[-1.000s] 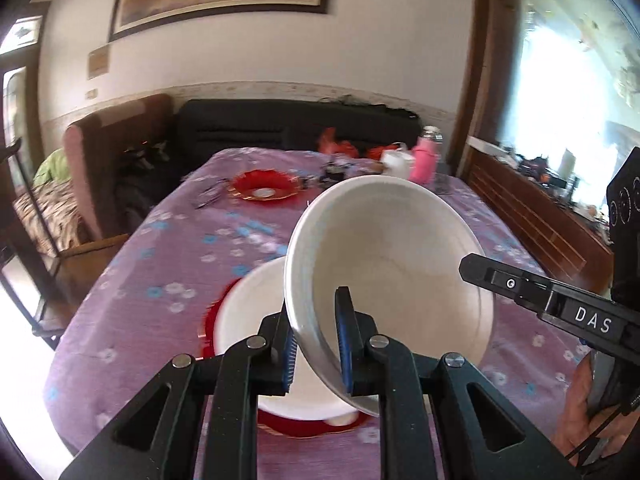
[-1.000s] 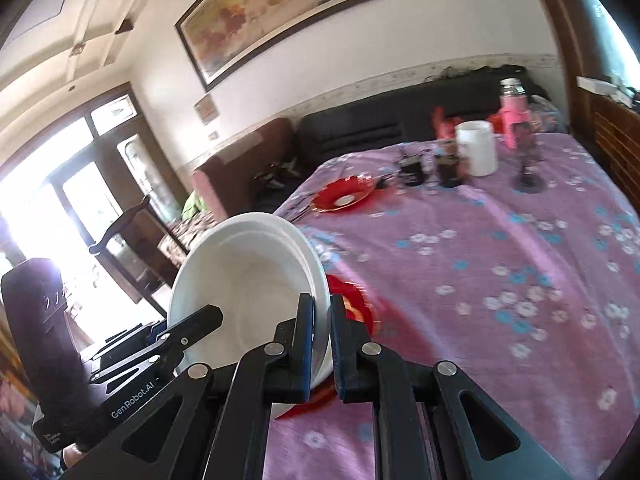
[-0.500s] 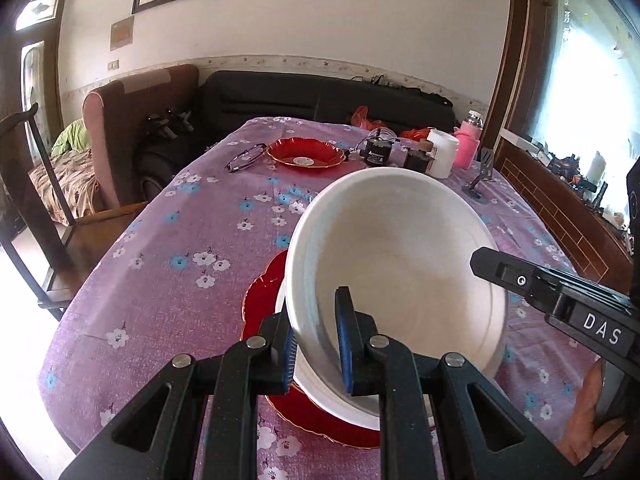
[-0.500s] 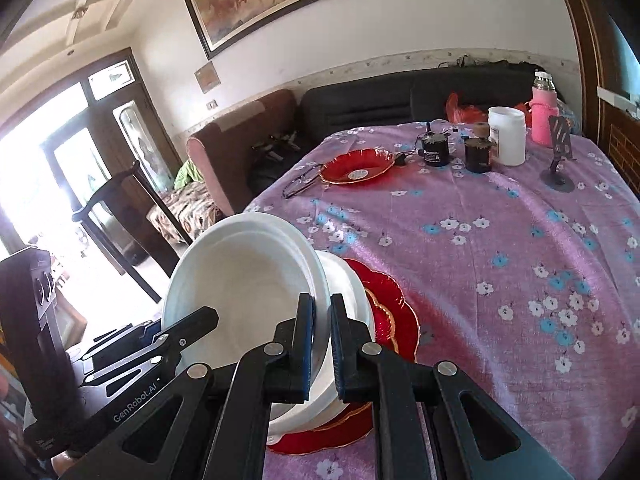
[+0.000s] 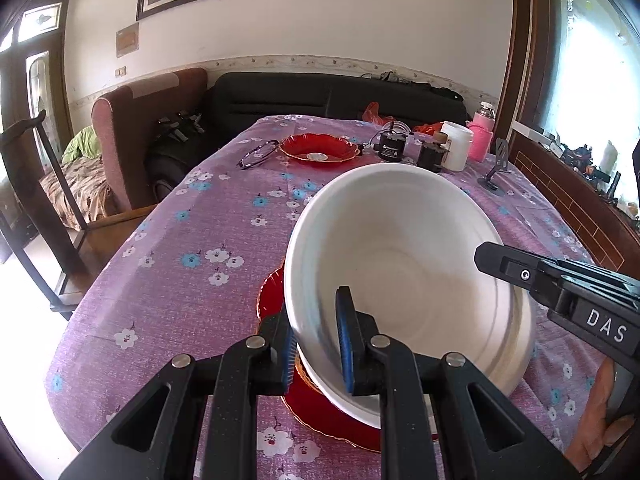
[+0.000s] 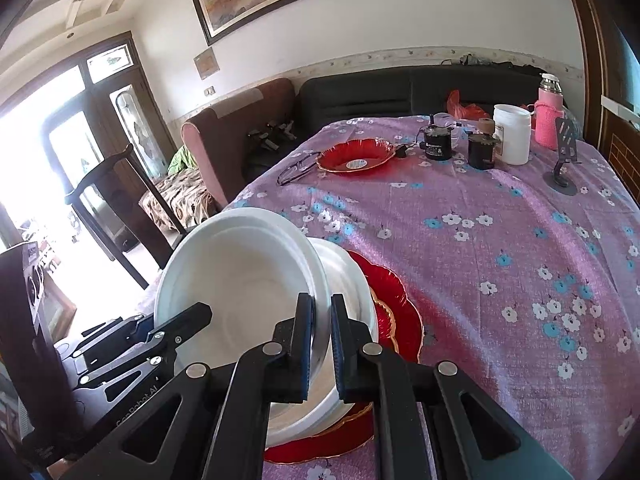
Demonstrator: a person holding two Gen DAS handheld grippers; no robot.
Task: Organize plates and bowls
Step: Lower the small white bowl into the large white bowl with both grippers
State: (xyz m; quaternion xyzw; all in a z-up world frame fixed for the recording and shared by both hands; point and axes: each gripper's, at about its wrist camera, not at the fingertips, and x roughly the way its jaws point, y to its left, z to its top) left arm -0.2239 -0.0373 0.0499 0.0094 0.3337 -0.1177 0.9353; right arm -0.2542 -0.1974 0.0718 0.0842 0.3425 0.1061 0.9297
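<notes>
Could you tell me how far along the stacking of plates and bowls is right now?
Done: one white bowl sits on the near red plate. In hand: both grippers, left and right, clamp a second white bowl, tilted above it. Left: nest it, then collect the far red plate.

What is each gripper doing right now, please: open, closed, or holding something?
Left gripper: closed on the near rim of the white bowl.
Right gripper: closed on the same bowl's opposite rim, above another bowl on red plates.

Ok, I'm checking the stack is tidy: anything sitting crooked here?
Yes: the top white bowl is tilted, not nested flat in the bowl below. Both claws, left and right, are clamped on its rim.
</notes>
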